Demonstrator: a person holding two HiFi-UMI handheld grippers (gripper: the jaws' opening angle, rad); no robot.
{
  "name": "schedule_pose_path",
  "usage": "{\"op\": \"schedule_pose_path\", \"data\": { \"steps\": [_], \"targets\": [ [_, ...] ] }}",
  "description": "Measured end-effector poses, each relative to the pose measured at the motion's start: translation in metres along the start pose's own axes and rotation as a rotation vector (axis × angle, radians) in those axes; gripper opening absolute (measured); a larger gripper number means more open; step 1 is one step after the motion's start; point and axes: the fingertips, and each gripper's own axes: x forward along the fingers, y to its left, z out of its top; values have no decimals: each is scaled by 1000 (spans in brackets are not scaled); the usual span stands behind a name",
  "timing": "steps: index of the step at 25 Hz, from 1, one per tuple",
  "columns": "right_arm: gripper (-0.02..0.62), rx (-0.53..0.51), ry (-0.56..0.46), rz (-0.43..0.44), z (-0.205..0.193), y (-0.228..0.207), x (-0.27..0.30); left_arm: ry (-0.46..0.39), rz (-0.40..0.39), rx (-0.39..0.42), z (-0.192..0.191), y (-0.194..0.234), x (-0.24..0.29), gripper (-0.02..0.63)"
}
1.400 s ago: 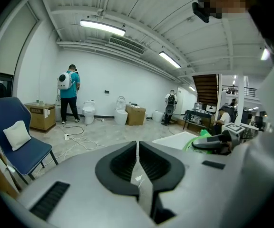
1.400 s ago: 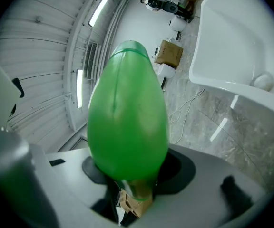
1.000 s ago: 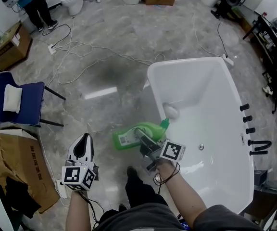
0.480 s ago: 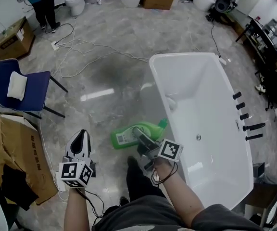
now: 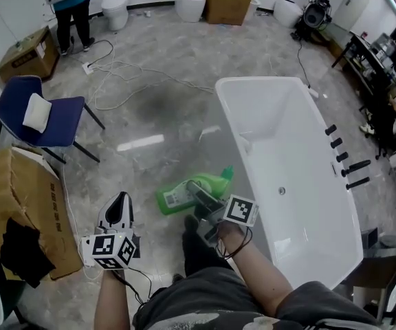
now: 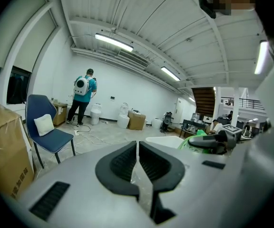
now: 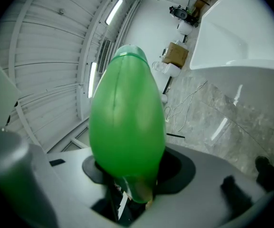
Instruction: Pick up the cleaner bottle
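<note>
A green cleaner bottle point(image 5: 192, 190) with a white label lies on its side in the air, clamped in my right gripper point(image 5: 199, 194) just left of the white bathtub point(image 5: 301, 205). In the right gripper view the green cleaner bottle point(image 7: 126, 122) fills the jaws, its base toward the camera. My left gripper point(image 5: 118, 210) is held low at the left over the floor, jaws closed together with nothing between them; in the left gripper view its fingertips point(image 6: 138, 167) meet, and the green bottle point(image 6: 194, 142) shows at the right.
A blue chair point(image 5: 41, 121) with a white cushion stands at left, a cardboard box point(image 5: 20, 205) near it. Cables point(image 5: 136, 74) trail over the marble floor. A person point(image 5: 74, 5) stands at the far wall by toilets point(image 5: 191, 2). Black taps point(image 5: 346, 163) line the tub's right rim.
Both grippers and the bottle have moved back away from the tub's near end; the tub and chair now sit further up and more of the room shows. The grip on the bottle is unchanged.
</note>
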Motion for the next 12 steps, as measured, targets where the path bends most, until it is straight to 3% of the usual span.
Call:
{"op": "schedule_pose_path", "data": {
  "steps": [6,12],
  "targets": [
    [196,38,-6,67,-42,28,-27,-28,-9,2,-12,-14,-57,26],
    [196,87,-1,47,-71,30,-50,-36,8,2,-18,-12,-90,26]
  ]
}}
